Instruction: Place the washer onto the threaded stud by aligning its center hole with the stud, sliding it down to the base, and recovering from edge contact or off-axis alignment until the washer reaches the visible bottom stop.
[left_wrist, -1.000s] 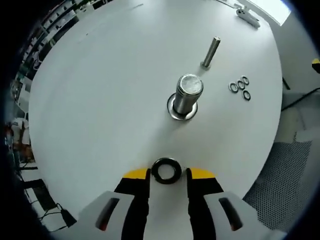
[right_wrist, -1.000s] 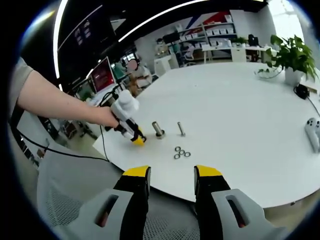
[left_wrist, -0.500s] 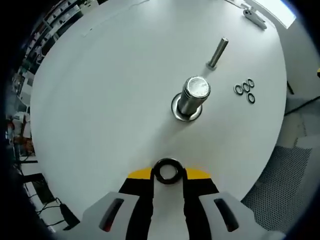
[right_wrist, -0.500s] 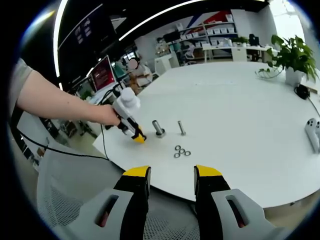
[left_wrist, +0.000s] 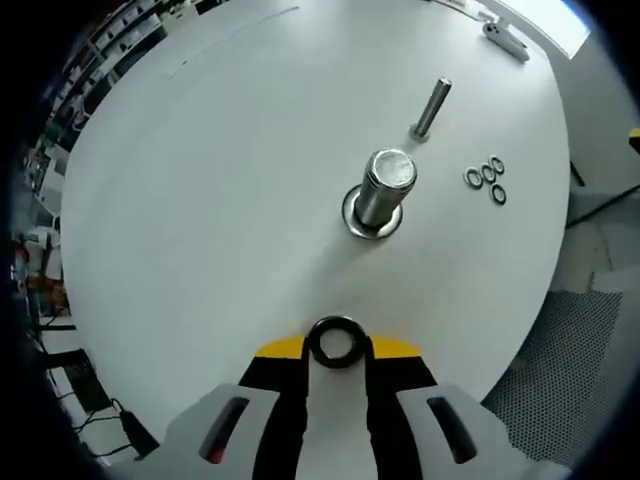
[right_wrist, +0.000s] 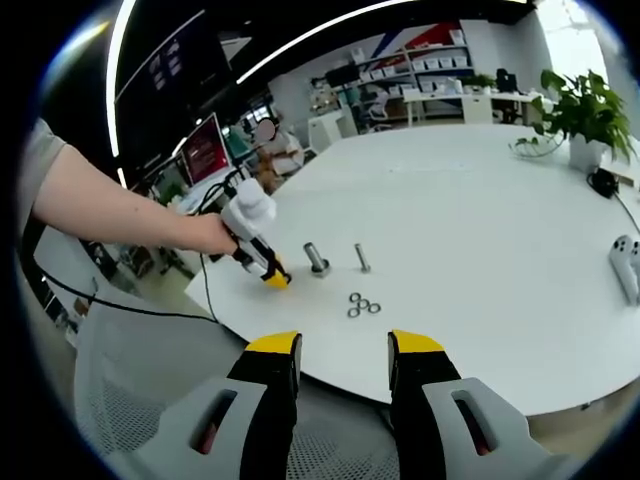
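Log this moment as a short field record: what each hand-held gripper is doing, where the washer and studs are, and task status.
left hand-held gripper: shut on black washer, low over white table
right hand-held gripper: open, empty, off the table edge
thick stud: upright, beyond the washer
thin stud: upright, farther away
spare washers: three, clustered beside the studs
status: washer not yet on a stud

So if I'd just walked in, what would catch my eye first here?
Probably the black washer pinched between the yellow-tipped left tongs at the near edge of the white round table. Just beyond it stands a thick shiny stud, with a thinner bolt and three small rings further off. The right tongs hang open off the table's edge.
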